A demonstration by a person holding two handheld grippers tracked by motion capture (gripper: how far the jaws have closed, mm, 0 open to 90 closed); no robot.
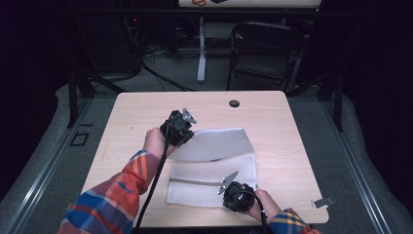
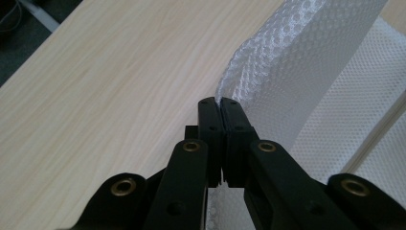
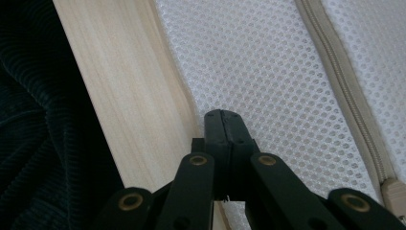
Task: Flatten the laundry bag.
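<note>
Mesh made up the one container on the table (image 1: 146, 109): a white zippered laundry bag (image 1: 214, 168) that lay flat and looked empty, near the middle toward the person's side in the high view. Its far part was folded up and over, the raised corner lifted off the wood at the left gripper (image 1: 179, 127). The left hand (image 1: 155, 141) reached in from a plaid sleeve (image 1: 117, 192), with the black cable (image 1: 152, 187) trailing back toward the person. The right gripper (image 1: 237, 194) sat low at the bag's near edge, with the right hand (image 1: 265, 204) behind it. A small dark round disc (image 1: 234, 103) sat on the table farther off, and a folding chair (image 1: 265, 51) stood on the floor beyond. In the left gripper view, the left gripper (image 2: 221, 103) had its jaws pressed together on the bag's edge (image 2: 268, 62), the netting rising in a curled fold from the tips, above another layer lying flat on the wood. In the right gripper view, the right gripper (image 3: 223, 115) had its jaws pressed together at the bag's hem (image 3: 249, 62), right where mesh met bare table; whether fabric lay between them I could not tell. The zipper (image 3: 344, 91) ran diagonally past on the right, and dark corduroy cloth (image 3: 33, 124) showed beyond the table edge.
</note>
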